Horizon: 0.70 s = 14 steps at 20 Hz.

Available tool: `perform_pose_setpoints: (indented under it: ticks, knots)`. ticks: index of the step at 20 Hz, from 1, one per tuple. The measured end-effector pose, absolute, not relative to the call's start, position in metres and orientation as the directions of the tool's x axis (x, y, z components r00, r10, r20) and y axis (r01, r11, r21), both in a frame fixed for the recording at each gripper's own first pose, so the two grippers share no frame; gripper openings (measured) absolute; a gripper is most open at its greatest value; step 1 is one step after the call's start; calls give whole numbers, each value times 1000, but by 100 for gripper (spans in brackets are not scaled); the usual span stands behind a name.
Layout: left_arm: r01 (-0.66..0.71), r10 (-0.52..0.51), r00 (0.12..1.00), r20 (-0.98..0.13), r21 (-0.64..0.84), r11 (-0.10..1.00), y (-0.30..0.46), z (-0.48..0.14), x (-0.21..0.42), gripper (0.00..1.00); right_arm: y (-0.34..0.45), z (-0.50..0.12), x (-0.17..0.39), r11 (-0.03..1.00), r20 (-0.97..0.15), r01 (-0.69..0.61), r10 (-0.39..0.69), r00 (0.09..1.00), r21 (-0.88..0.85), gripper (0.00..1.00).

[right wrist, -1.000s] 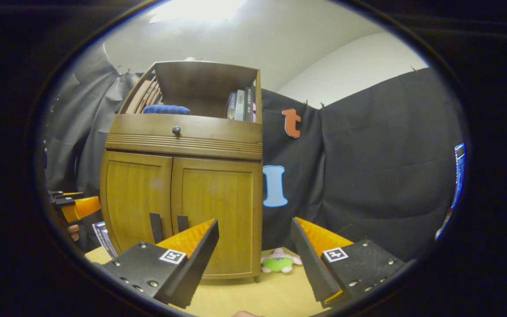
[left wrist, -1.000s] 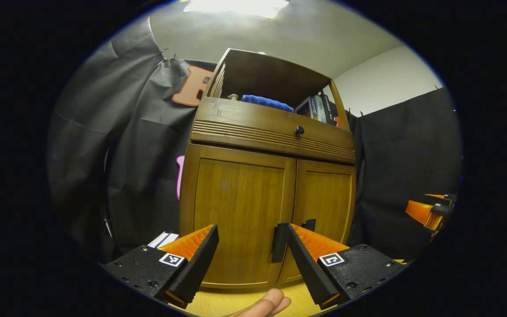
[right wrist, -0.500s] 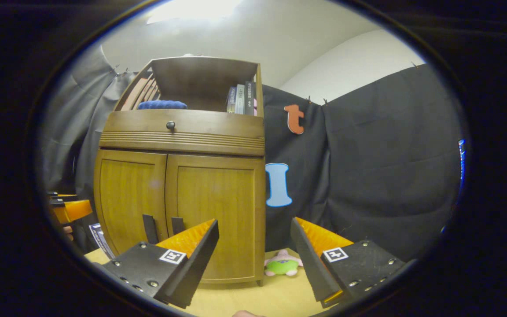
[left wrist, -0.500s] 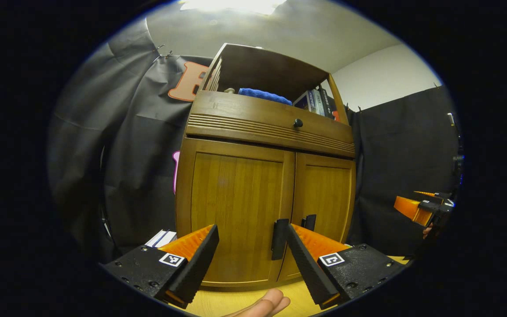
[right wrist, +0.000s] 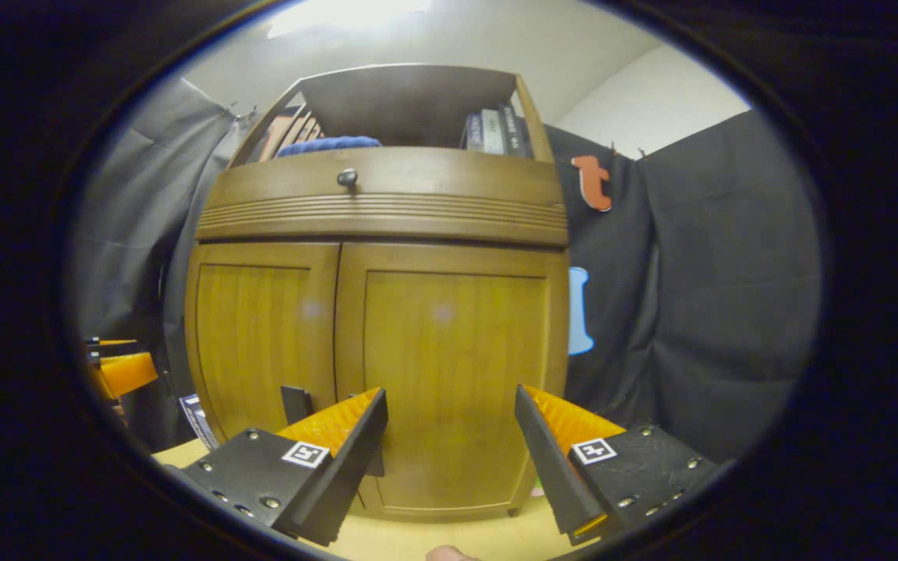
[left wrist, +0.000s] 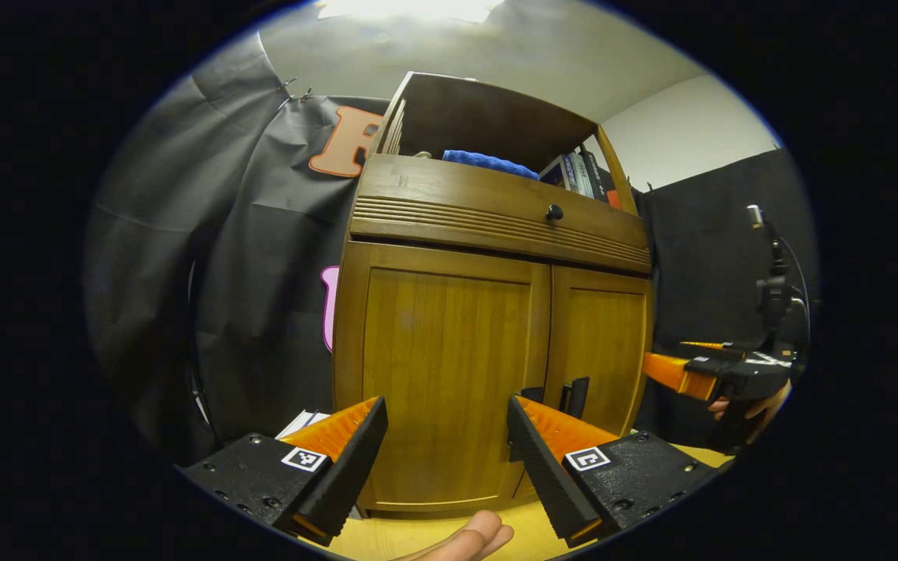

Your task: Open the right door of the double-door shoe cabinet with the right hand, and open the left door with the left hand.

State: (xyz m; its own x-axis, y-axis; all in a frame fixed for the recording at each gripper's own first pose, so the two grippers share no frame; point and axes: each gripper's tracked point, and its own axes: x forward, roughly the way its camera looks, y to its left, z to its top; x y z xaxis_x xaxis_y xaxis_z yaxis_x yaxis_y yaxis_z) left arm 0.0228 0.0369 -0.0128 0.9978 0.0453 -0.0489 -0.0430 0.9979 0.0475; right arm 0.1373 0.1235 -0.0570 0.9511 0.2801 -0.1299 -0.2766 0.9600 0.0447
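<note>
On the yellow surface (right wrist: 426, 539), backed against the black cloth: double-door shoe cabinet (right wrist: 387, 204), both doors shut and flush, meeting at the centre seam. Left door (left wrist: 449, 351) dead ahead of the left gripper (left wrist: 445, 403); right door (right wrist: 449, 335) dead ahead of the right gripper (right wrist: 450, 392). Both grippers spread wide, nothing between the fingers, short of the wood and not touching it. Seen also from across: right gripper out by the cabinet's right edge in the left gripper view, held in a hand (left wrist: 753, 405); left gripper low by the left edge in the right gripper view.

Dark upright handles low down on either side of the seam: left handle (right wrist: 295, 403) and right handle (left wrist: 578, 396), close together. In each gripper's own view, its handle partly hidden behind a finger.

Judging by looks: rigid wooden panels on side hinges, moderate weight, likely a light catch, then a free swing. Smooth, lacquered faces, no purchase there; best to close on the handle bar itself, fingers either side, and pull in an arc about the outer edge. Narrow gap between handles, so risk of catching the neighbouring one. Cabinet tall; gentle pull to avoid rocking it on the surface.
</note>
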Motion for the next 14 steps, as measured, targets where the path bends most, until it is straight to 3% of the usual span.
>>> perform_pose_setpoints:
  ticks: [7,12,13,14]
  knots:
    - [-43,46,995,-90,43,998,37,-27,33,95,194,-102,167,917,-228,-380,399,888,124,97]
    - [-48,52,994,-99,39,998,35,-30,35,92,209,-131,183,923,-273,-361,384,882,132,96]
    - [-45,49,994,-97,42,998,34,-30,35,95,210,-137,188,925,-286,-355,379,880,134,90]
    - [-49,53,994,-91,49,998,35,-28,35,95,211,-146,190,924,-308,-352,381,872,146,75]
